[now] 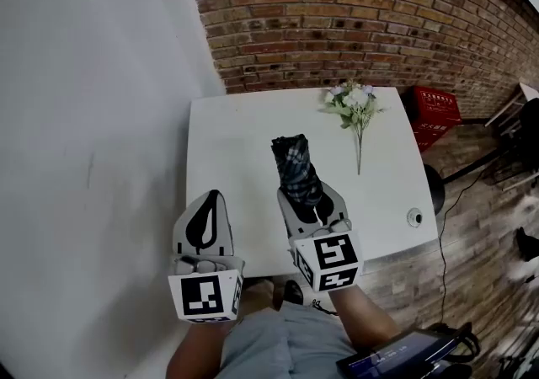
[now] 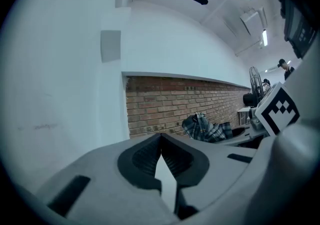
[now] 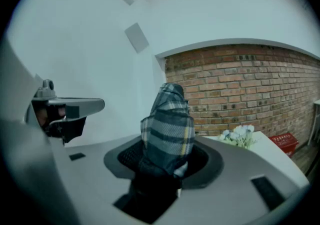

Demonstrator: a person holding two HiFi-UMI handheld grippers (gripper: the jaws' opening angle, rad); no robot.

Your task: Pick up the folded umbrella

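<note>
The folded plaid umbrella (image 1: 296, 168) sticks out forward from my right gripper (image 1: 310, 197), which is shut on its dark lower end and holds it above the white table (image 1: 236, 133). In the right gripper view the umbrella (image 3: 167, 129) rises from between the pads of the right gripper (image 3: 167, 145). My left gripper (image 1: 212, 195) hovers beside it at the left, shut with nothing in it. In the left gripper view the tips of the left gripper (image 2: 160, 137) meet, and the umbrella (image 2: 205, 128) shows off to the right.
A bunch of white flowers (image 1: 355, 108) lies at the table's far right. A small round object (image 1: 414, 217) sits near its right front corner. A red crate (image 1: 434, 112) stands by the brick wall (image 1: 337, 15). A white wall (image 1: 84, 116) runs along the left.
</note>
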